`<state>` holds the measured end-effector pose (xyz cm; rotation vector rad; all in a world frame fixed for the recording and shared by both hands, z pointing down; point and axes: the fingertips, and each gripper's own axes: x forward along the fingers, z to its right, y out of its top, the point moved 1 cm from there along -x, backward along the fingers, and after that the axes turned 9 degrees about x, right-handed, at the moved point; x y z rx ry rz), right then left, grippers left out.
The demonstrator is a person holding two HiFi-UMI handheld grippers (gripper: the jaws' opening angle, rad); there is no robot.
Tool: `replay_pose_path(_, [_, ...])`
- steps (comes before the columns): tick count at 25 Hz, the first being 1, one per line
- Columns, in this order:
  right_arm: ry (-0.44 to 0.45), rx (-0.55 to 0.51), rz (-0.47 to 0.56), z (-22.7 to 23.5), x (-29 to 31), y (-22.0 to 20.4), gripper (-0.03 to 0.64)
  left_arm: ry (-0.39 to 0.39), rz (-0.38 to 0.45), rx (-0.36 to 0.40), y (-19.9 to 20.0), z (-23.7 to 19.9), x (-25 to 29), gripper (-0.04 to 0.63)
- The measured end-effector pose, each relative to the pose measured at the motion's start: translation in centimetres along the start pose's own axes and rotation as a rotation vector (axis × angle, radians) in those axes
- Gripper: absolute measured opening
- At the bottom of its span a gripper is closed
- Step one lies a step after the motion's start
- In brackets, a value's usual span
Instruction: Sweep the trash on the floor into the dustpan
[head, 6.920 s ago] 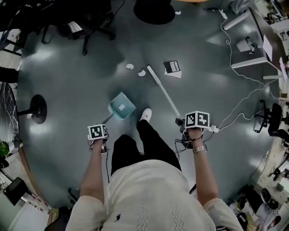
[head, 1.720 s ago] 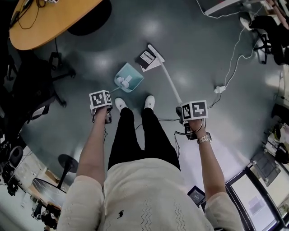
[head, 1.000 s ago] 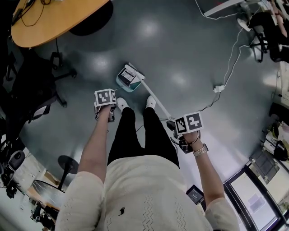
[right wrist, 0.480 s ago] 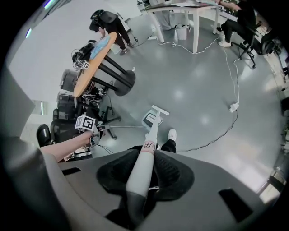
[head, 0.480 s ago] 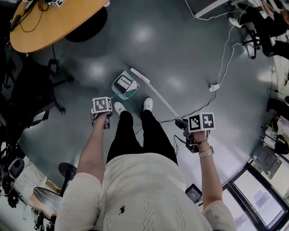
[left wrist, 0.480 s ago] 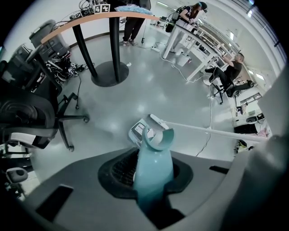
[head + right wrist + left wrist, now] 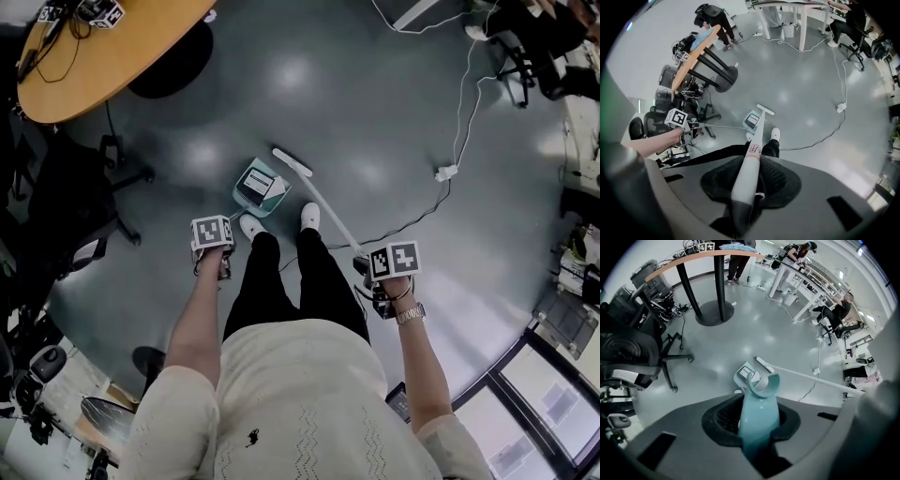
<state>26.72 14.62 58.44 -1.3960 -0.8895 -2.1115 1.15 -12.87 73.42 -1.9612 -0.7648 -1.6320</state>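
The teal dustpan (image 7: pixel 260 187) sits on the grey floor just ahead of the person's white shoes, with a small printed box (image 7: pixel 264 186) lying in it. Its long teal handle (image 7: pixel 758 414) runs back into my left gripper (image 7: pixel 214 262), which is shut on it. The white broom head (image 7: pixel 292 161) rests on the floor at the dustpan's far right corner. Its white handle (image 7: pixel 330 217) slants back to my right gripper (image 7: pixel 376 289), shut on the handle (image 7: pixel 748 178). The right gripper view shows the broom head (image 7: pixel 765 109) beside the dustpan (image 7: pixel 752 120).
An orange round table (image 7: pixel 103 47) on a dark base stands at the far left. Black office chairs (image 7: pixel 66 202) crowd the left side. A white cable with a power strip (image 7: pixel 445 172) trails over the floor at right. Desks and seated people line the far right.
The broom has pushed the printed box from the floor beside the dustpan into the pan. The broom head now rests at the pan's far corner. Both grippers keep their hold.
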Motion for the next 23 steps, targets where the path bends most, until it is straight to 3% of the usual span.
replay_pose_path(13, [-0.045, -0.078, -0.011, -0.2, 0.6, -0.7, 0.120, 0.002, 0.009, -0.018, -1.3, 0.1, -0.3, 0.092])
replay_pose_path(23, [-0.062, -0.106, -0.017, -0.3, 0.7, -1.1, 0.120, 0.003, 0.020, -0.094, -3.5, -0.6, -0.6, 0.092])
